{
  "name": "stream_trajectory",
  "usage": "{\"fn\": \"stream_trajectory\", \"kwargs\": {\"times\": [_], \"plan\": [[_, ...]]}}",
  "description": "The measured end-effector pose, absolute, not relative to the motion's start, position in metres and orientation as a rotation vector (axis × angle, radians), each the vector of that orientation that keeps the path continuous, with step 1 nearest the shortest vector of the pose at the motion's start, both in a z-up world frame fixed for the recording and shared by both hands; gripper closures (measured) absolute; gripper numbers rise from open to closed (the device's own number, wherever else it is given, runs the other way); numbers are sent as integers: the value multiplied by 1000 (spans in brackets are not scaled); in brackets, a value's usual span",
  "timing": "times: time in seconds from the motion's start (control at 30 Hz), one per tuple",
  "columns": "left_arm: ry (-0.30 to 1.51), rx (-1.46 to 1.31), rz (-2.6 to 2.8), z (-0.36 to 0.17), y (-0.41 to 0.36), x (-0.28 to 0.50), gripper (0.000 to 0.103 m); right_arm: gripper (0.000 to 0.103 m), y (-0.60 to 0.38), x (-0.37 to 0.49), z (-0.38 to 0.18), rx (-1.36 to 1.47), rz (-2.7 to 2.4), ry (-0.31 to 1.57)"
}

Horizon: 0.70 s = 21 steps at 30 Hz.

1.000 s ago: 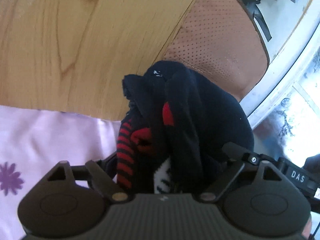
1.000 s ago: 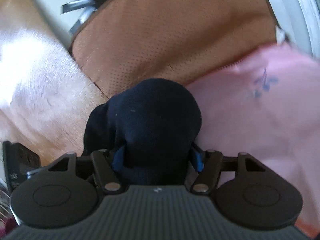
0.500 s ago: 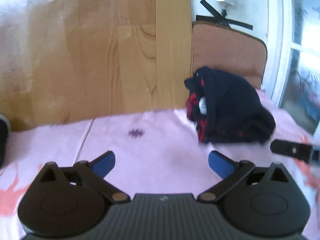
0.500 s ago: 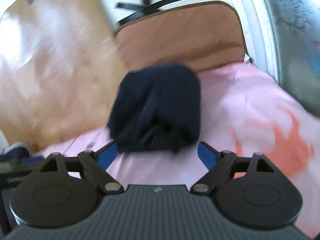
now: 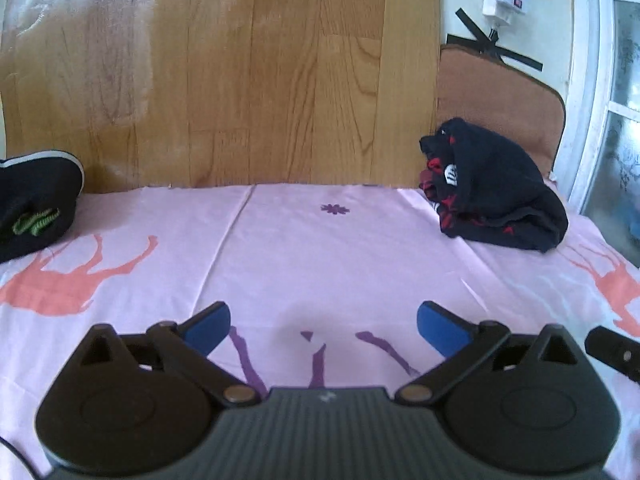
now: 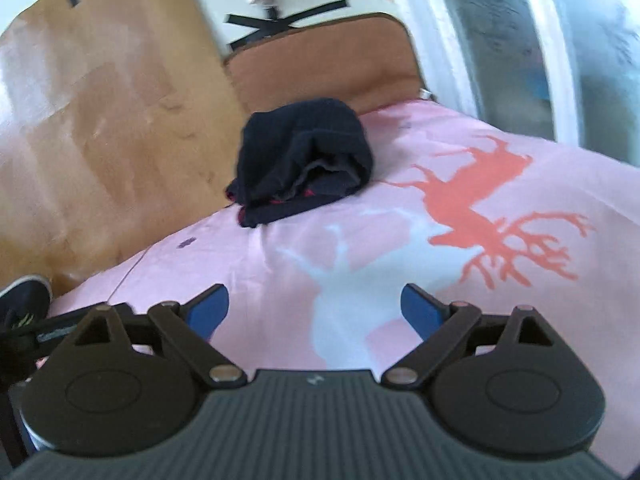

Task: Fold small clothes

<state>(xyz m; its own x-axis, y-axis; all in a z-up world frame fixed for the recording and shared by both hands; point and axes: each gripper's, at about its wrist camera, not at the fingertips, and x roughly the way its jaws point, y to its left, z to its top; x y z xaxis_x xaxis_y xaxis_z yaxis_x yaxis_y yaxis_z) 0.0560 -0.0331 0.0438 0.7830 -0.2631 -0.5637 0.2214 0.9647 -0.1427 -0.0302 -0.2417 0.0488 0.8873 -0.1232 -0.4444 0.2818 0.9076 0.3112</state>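
Pink sheet [image 5: 340, 256] with coral deer prints fills the left wrist view; left gripper [image 5: 322, 322] hangs over it, blue pads spread wide, nothing between them, only purple print below. Folded dark garment bundle [image 5: 496, 196], navy with red stripes showing at its left edge, sits far right on the sheet, up against the brown cushion [image 5: 500, 96] and well apart from the gripper. Wood panel [image 5: 240, 80] runs along the far side. Dark shoe [image 5: 36, 196] with green laces at the far left edge. A bit of the other gripper pokes in at near right. Right wrist view: right gripper [image 6: 314, 308] over the same sheet, jaws opening and already wide, empty, white deer print between the pads. Bundle lies far centre-left, beside the cushion and wood panel, not touching either gripper. Window frame [image 6: 440, 32] far right; shoe tip at left edge. View slightly blurred.
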Motion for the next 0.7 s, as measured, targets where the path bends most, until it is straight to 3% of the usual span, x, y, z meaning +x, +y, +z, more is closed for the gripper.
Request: {"fn": "stream_trajectory", "kwargs": {"times": [0.27,0.7], "plan": [[597,-22,-274,44,-37,50,0,0,-238,-34,45,368,-236,443],[610,19,-253,44,-38,51,0,0,-240,-36,45,398,-227,433]]}}
